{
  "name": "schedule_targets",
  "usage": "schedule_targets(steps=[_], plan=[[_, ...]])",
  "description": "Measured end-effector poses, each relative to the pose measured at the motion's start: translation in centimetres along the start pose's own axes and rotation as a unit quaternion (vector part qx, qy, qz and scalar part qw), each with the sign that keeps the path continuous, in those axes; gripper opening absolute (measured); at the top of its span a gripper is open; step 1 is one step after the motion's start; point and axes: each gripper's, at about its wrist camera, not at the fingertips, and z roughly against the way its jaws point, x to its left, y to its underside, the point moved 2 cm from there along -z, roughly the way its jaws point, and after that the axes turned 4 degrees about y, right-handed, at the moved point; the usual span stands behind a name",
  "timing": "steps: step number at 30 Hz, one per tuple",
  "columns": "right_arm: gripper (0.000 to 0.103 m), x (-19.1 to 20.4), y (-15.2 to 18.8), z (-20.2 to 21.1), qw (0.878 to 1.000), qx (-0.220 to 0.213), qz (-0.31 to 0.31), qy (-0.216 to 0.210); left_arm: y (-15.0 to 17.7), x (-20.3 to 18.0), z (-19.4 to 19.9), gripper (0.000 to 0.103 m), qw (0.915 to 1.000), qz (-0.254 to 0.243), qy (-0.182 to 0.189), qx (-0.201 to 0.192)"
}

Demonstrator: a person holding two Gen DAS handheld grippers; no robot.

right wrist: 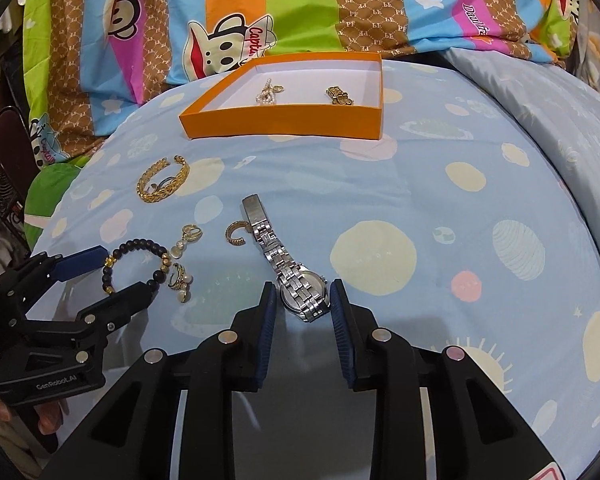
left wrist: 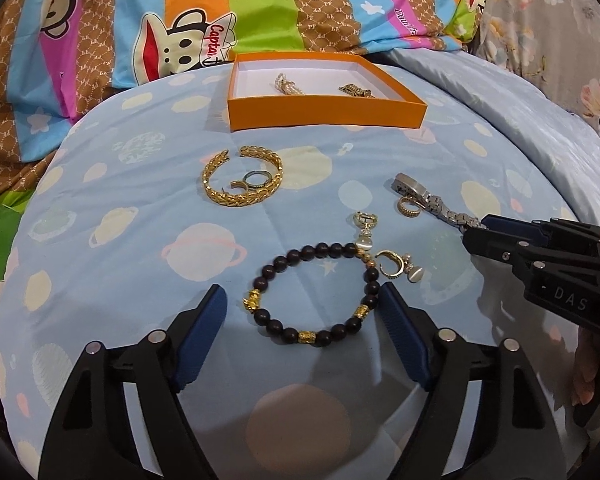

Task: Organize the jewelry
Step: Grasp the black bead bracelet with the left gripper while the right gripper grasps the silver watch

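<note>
An orange box [left wrist: 324,112] [right wrist: 284,122] at the back holds a pearl piece [left wrist: 286,84] and a gold piece [left wrist: 354,90]. A dark bead bracelet [left wrist: 314,294] [right wrist: 134,264] lies between the open fingers of my left gripper [left wrist: 302,298] [right wrist: 112,272]. A silver watch [right wrist: 288,264] [left wrist: 432,200] lies on the blanket, its case between the fingers of my right gripper [right wrist: 303,300], which are close around it but not touching. A gold bangle [left wrist: 242,176] [right wrist: 162,180] with a ring inside, pearl earrings [left wrist: 392,264] [right wrist: 180,276] and a gold ear cuff [right wrist: 236,234] [left wrist: 406,204] lie around.
Everything rests on a light blue planet-print blanket [left wrist: 140,248] [right wrist: 460,208]. A colourful striped monkey-print pillow [left wrist: 180,20] [right wrist: 300,8] lies behind the box. A floral fabric [left wrist: 548,20] is at the far right.
</note>
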Motion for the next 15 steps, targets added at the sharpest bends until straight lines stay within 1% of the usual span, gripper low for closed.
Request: schedule_targets(steps=[3, 7, 9, 11, 12, 13, 15], plan=[[0.029, 0.0, -0.1, 0.0, 1.0, -0.002, -0.002, -0.001, -0.1, 0.2, 0.1, 0.063, 1.0, 0.001, -0.008, -0.003], [0.029, 0.0, -0.3, -0.2, 1.0, -0.005, -0.002, 0.0, -0.2, 0.7, 0.1, 0.046, 0.9999, 0.006, -0.013, -0.007], [0.029, 0.1, -0.4, -0.3, 1.0, -0.006, 0.001, 0.002, -0.3, 0.9, 0.2, 0.037, 0.9999, 0.009, -0.009, -0.009], [0.029, 0.3, -0.5, -0.4, 1.0, -0.008, 0.005, 0.004, -0.3, 1.1, 0.2, 0.023, 0.9998, 0.014, 0.001, -0.011], [0.028, 0.3, -0.4, -0.4, 1.0, -0.009, 0.007, 0.006, -0.3, 1.2, 0.2, 0.019, 0.9998, 0.015, 0.006, -0.011], [0.026, 0.4, -0.4, -0.4, 1.0, -0.01, 0.01, 0.008, -0.4, 1.2, 0.2, 0.016, 0.9997, 0.016, 0.014, -0.011], [0.026, 0.5, -0.4, -0.3, 1.0, -0.012, 0.011, 0.008, -0.4, 1.1, 0.2, 0.015, 0.9996, 0.017, 0.02, -0.011]])
